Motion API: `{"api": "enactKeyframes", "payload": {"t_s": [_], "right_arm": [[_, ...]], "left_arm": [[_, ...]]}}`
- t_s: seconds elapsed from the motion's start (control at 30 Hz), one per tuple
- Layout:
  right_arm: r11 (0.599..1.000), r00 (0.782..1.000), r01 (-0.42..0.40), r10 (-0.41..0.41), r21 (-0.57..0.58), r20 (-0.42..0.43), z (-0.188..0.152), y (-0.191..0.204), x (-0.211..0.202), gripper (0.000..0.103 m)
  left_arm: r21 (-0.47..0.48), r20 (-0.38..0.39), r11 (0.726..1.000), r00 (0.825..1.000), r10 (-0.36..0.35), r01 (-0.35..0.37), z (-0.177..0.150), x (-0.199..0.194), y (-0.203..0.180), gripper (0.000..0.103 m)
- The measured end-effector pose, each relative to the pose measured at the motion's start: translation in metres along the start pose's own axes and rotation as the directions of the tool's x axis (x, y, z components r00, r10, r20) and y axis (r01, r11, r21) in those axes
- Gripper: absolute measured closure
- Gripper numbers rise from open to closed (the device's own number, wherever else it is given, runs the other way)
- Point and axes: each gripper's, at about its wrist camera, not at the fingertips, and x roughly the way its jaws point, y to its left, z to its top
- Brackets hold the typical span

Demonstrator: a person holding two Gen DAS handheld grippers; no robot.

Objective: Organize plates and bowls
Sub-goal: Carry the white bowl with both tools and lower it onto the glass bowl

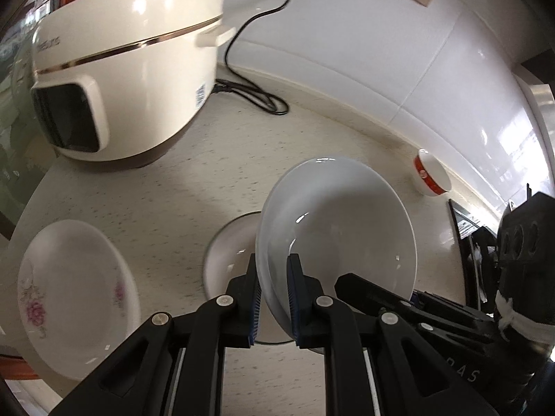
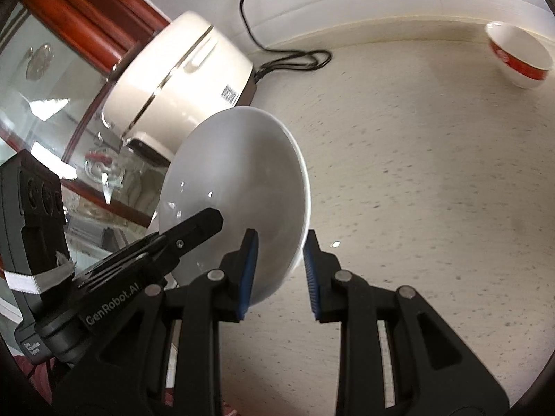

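My left gripper [image 1: 274, 294] is shut on the rim of a plain white bowl [image 1: 343, 222] and holds it tilted above the counter. Under it lies another white dish [image 1: 232, 253], partly hidden. The same bowl shows in the right wrist view [image 2: 239, 187]. My right gripper [image 2: 279, 274] is open, its jaws astride the bowl's rim without clamping it. A flowered plate [image 1: 73, 294] lies at the left. A white bowl with a red band [image 1: 432, 176] stands by the wall; it also shows in the right wrist view [image 2: 520, 55].
A cream rice cooker [image 1: 128, 66] stands at the back left with its black cord [image 1: 256, 93] looped on the speckled counter [image 1: 173, 194]. A tiled wall [image 1: 381, 52] runs behind. A glass cabinet with a wooden frame [image 2: 69, 79] is at the left.
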Motion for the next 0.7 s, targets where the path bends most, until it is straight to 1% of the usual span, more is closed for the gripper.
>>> {"api": "enactKeyframes", "payload": {"t_s": [0.13,0.37,0.57,0.7], "right_arm": [[1.000,0.999,0.012,-0.013,-0.021,-0.030,-0.001,0.011,0.011,0.073],[0.997,0.995,0.047,-0.052,-0.056,-0.083,-0.005,0.021,0.024,0.073],[0.995,0.993,0.068,-0.075,-0.072,-0.094,-0.005,0.026,0.027,0.073],[0.989,0.989,0.104,-0.114,-0.110,-0.093,-0.003,0.033,0.026,0.073]], "left_arm": [[-0.009,-0.027,1.000,1.000,0.011,-0.011,-0.002,0.002,0.013,0.089],[-0.022,-0.064,1.000,0.998,0.016,-0.018,-0.008,0.007,0.022,0.088],[-0.009,-0.081,1.000,0.996,0.028,-0.029,-0.011,0.007,0.022,0.088],[0.000,-0.091,0.999,0.995,0.035,-0.035,-0.012,0.008,0.020,0.088]]}}
